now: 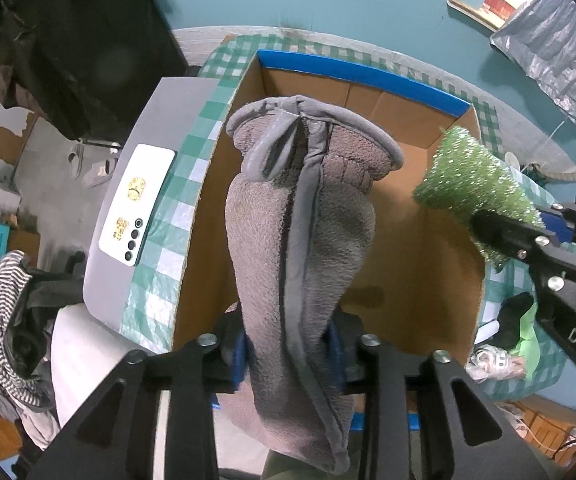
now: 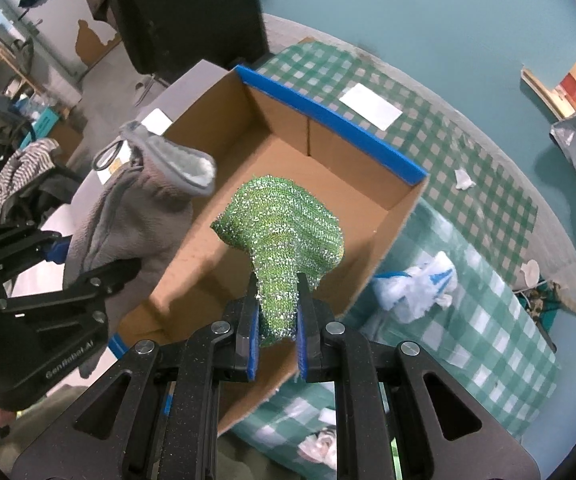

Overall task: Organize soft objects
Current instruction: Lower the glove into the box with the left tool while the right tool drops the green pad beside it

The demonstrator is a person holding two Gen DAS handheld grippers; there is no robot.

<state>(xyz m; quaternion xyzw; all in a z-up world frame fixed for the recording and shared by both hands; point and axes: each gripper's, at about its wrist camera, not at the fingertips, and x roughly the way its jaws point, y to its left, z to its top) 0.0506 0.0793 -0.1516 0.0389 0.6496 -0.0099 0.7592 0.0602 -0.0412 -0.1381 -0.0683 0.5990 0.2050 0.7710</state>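
A green-checked tablecloth [image 2: 467,152] carries the open cardboard box [image 2: 280,152] under both grippers; white paper [image 2: 371,106] beyond it.

A white phone [image 1: 136,210] lies camera-side up on a grey panel [image 1: 170,120] beside the green-and-white checked cloth [image 2: 439,148] covering the desk. A white card [image 2: 370,106] rests flat on that cloth, with crumpled white-and-blue tissue [image 2: 417,285] nearer. A striped garment [image 1: 2,320] is heaped at the left. The wall [image 2: 427,20] behind is teal.
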